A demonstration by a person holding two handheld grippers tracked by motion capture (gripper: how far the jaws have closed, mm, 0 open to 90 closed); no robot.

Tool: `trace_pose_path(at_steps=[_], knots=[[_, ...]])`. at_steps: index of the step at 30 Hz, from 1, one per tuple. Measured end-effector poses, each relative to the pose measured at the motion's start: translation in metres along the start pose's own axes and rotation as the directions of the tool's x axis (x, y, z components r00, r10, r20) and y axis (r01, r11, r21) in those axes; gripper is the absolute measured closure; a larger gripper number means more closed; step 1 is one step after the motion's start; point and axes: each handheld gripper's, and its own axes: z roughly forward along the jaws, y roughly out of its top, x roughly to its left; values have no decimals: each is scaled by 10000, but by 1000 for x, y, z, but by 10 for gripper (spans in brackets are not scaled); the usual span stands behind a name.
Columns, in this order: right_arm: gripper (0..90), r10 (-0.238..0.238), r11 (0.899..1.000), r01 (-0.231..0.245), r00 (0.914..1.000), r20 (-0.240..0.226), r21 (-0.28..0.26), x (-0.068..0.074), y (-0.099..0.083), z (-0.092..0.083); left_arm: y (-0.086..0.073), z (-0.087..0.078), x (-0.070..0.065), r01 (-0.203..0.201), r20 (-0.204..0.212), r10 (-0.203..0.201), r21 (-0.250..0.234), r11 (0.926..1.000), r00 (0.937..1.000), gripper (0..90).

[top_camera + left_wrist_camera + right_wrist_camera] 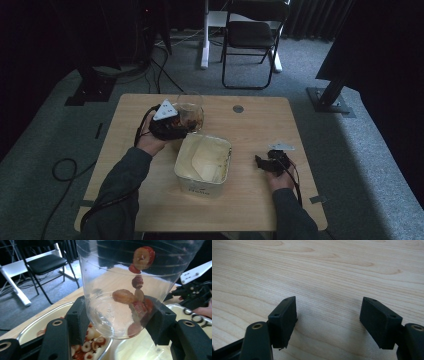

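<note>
Clear cup (117, 290), pinched in my left claw (120, 325), needs a slow tip so stuck fruit (138, 307) drops into the tin (226, 150); right claw (328, 322) rests spread.

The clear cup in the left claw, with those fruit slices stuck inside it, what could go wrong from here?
1. The left claw grips the clear cup low, near its base, so the thin wall may buckle or slip.
2. The fruit slices cling to the wall; shaking them loose could scatter some past the metal tin onto the table.
3. The right claw rests open on the table, so nothing steadies the tin if the cup knocks it.
</note>
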Motion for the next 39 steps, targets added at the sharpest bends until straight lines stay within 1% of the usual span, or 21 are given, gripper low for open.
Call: trace_pose_path(at_steps=[3,9,15,17,18,20,22,25,31,34,39], knots=[[293,-2,10000,2,10000,-2,6,0,0,0,-1,2,-6,53,236,-51,-67,10000,9997,419],[293,-5,10000,5,10000,-4,8,0,0,0,-4,6,-19,-49,662,50,-10,10000,9978,418],[293,-15,10000,15,10000,-1,2,0,0,0,-4,3,-31,-78,1016,90,-115,9999,9948,416],[293,-1,10000,1,10000,1,9,0,0,0,-4,0,-34,-119,1186,147,-242,9996,9928,414],[293,-17,10000,17,10000,3,1,0,0,0,-4,-1,-35,-70,1250,105,-285,9996,9921,414],[293,-9,10000,9,10000,-2,6,0,0,0,-5,-2,-39,-104,1362,139,-261,9996,9906,411],[293,0,10000,0,10000,-2,10,0,0,0,-5,-3,-43,-247,1505,277,-218,9995,9882,406],[293,0,10000,0,10000,-6,13,0,0,0,-5,-4,-50,-455,1765,497,-274,9986,9830,401],[293,9,10000,-9,10000,-6,16,0,0,0,-6,0,-55,-579,1844,593,-132,9982,9811,415],[293,10,10000,-10,10000,-5,18,0,0,0,-7,2,-55,-569,1840,577,-94,9983,9812,421],[293,2,10000,-2,10000,-2,14,0,0,0,-8,3,-57,-581,1945,582,-62,9983,9792,421]])
